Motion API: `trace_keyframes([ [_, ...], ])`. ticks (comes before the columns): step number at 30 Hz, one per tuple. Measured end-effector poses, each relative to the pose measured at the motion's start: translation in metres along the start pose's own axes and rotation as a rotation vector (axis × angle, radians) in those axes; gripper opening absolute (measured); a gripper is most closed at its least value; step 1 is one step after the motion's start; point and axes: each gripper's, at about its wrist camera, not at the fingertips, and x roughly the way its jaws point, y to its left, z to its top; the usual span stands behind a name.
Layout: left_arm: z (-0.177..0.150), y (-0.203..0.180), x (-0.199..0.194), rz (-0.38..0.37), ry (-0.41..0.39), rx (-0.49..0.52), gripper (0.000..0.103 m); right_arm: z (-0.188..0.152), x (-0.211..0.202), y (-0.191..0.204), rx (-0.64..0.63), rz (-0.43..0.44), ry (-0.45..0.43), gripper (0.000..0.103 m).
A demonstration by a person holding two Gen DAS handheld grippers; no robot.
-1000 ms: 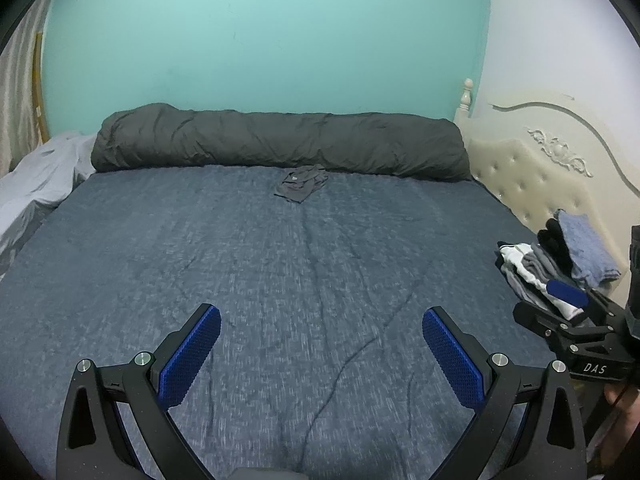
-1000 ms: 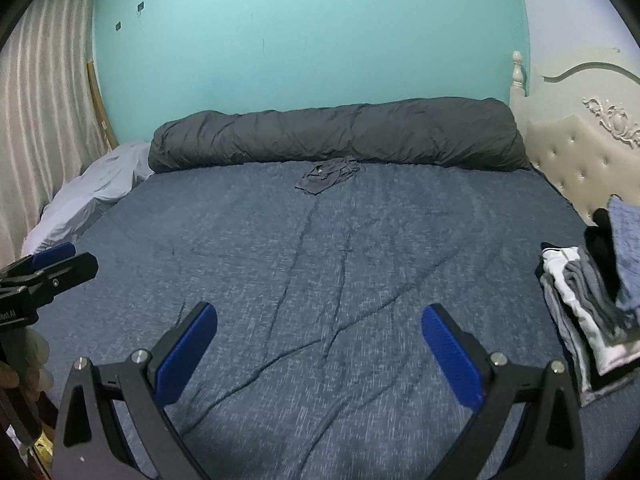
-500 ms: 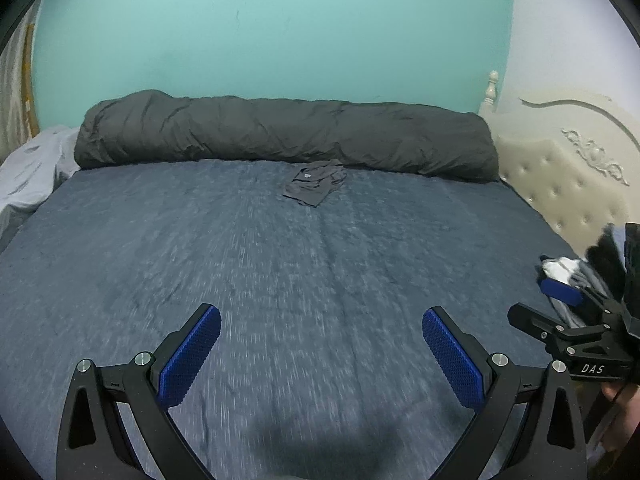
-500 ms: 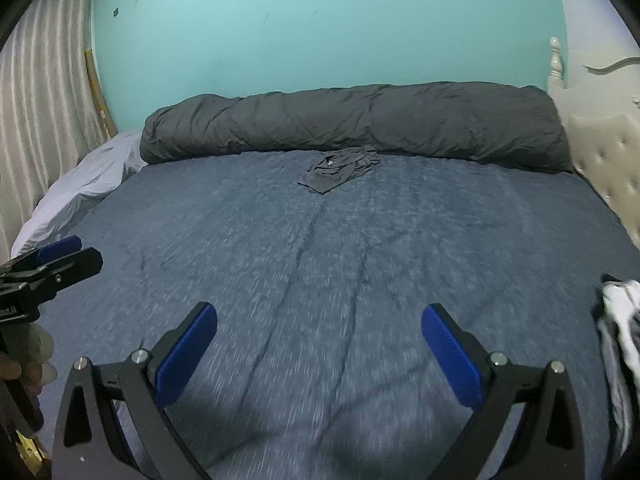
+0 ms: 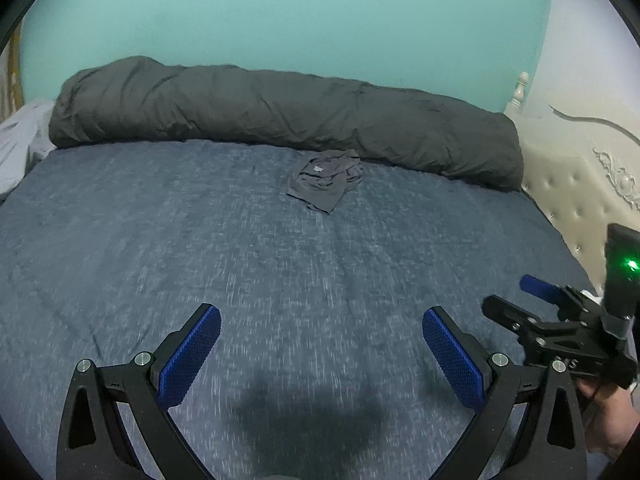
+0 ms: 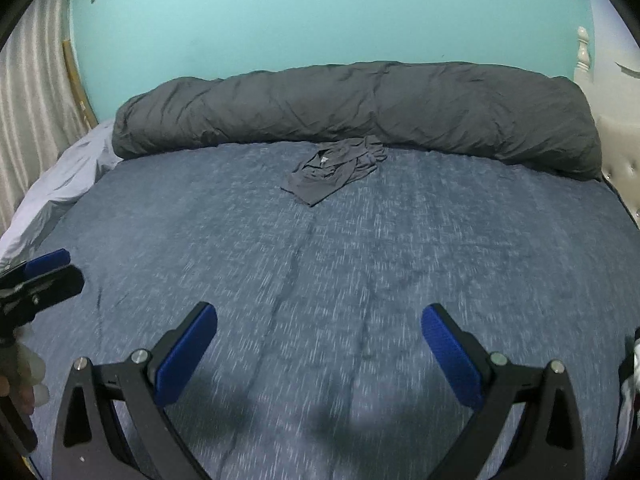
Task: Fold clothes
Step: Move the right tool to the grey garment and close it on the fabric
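Crumpled grey garment lies far off; blurred bedspread hides detail.

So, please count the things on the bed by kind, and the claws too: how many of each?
Crumpled grey garment: 1
Rolled dark grey duvet: 1
Pale grey sheet at the bed's left edge: 1
Claws, both open: 2, left claw, right claw
Total: 5

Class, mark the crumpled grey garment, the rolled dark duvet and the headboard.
crumpled grey garment [image 6: 334,172], right wrist view, middle of the heap
rolled dark duvet [image 5: 280,120], left wrist view, middle of the roll
headboard [image 5: 576,184], left wrist view, tufted panel
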Motion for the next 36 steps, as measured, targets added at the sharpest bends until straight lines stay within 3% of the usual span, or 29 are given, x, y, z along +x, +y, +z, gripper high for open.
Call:
trace_keyframes([
  [11, 0.049, 0.038, 0.061, 0.021, 0.047, -0.008, 0.103, 0.065, 0.101, 0.005, -0.016, -0.027, 0.069, 0.102],
  [24, 0.074, 0.08, 0.139, 0.057, 0.098, -0.032, 0.103, 0.098, 0.224, 0.006, -0.028, -0.05, 0.176, 0.101],
  [30, 0.071, 0.097, 0.165, 0.063, 0.124, -0.055, 0.103, 0.103, 0.274, 0.001, -0.027, -0.06, 0.227, 0.085],
  [36, 0.064, 0.112, 0.18, 0.075, 0.134, -0.094, 0.103, 0.107, 0.311, 0.001, 0.013, -0.013, 0.252, 0.069],
])
